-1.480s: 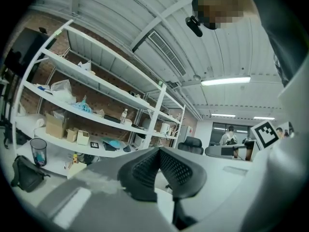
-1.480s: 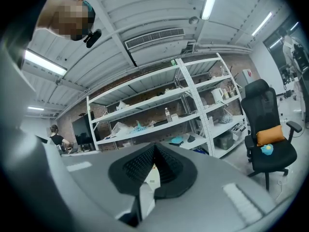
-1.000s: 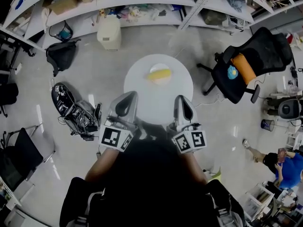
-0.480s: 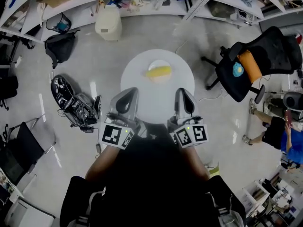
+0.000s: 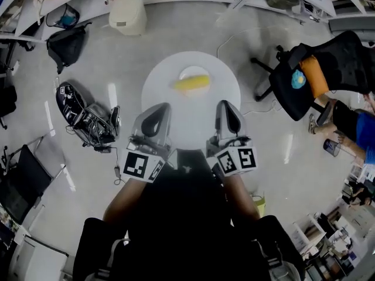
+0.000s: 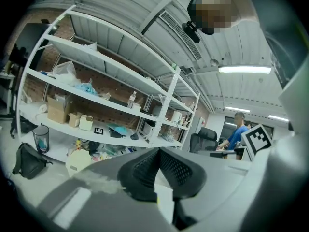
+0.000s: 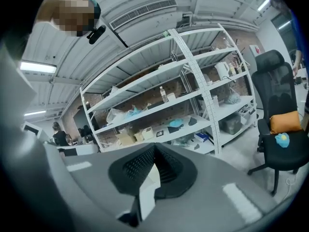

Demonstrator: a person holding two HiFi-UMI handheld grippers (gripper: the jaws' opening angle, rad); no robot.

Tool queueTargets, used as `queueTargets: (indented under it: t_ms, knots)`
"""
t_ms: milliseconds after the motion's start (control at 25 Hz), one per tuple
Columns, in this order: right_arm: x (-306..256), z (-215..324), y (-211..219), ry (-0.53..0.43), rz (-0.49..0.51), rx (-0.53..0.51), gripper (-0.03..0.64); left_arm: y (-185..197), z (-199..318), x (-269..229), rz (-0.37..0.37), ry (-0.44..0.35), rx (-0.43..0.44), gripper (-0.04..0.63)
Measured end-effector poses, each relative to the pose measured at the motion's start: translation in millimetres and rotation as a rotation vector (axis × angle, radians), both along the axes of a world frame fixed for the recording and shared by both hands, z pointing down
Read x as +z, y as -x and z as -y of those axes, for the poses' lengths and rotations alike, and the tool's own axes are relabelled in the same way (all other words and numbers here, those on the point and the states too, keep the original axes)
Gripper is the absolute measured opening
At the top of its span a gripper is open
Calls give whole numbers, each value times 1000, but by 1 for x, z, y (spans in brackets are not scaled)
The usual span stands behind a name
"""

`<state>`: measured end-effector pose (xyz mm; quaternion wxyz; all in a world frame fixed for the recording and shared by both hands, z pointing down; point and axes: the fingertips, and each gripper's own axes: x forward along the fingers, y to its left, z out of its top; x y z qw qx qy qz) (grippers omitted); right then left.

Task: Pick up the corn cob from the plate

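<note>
Both the left gripper (image 5: 157,111) and right gripper (image 5: 227,108) were closed and empty, the corn cob (image 5: 191,83) lying on its plate (image 5: 194,72) ahead between them, so one should probably open wide before straddling the cob crosswise.

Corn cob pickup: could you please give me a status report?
Left gripper, right gripper shut, empty, at near edge of table. Corn cob lying on plate, far side. Nothing between.
</note>
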<state>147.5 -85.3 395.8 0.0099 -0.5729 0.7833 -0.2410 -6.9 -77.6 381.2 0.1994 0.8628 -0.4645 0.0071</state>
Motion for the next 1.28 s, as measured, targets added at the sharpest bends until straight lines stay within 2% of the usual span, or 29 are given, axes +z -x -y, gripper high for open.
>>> queueTargets:
  t_ms: [1000,1200,1280]
  knots:
    - [148,58,5,170,-75,-97,9,4,43,89,-11,100,-16,5]
    - [171,61,16,219,-149,-191,12,3,42,103,-16,122,-16,5]
    - [181,60,23,241,-190,-264,59,1,41,106,-18,129,-14,5]
